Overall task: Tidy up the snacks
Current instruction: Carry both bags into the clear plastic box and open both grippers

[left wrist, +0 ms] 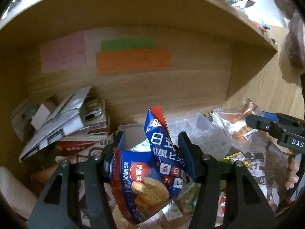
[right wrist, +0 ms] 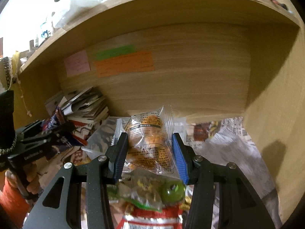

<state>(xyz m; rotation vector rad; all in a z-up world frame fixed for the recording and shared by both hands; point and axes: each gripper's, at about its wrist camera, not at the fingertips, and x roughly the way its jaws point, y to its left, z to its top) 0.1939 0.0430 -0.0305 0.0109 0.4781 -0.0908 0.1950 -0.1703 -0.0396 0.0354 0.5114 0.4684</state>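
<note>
The left gripper (left wrist: 151, 152) pinches a blue biscuit packet (left wrist: 146, 173) between its two fingers, above a pile of snacks inside a wooden shelf (left wrist: 171, 87). The packet is glossy foil with red zigzag-cut ends; it is creased in the middle, so its long axis bends, one end pointing up and away toward the shelf's back wall and the other hanging down toward the camera. The right gripper (right wrist: 150, 150) squeezes a clear snack bag (right wrist: 150, 141) by its sides, over the same pile; the bag is thin, crinkled plastic with orange printed labels and golden-brown pieces inside, its long axis running upright, top seam toward the back wall. A pink note (left wrist: 63, 54), a green note (left wrist: 128, 44) and an orange note (left wrist: 132, 61) are stuck flat to the wood-grain back wall. Folded papers and booklets (left wrist: 63, 122) lie stacked in the shelf's left corner.
</note>
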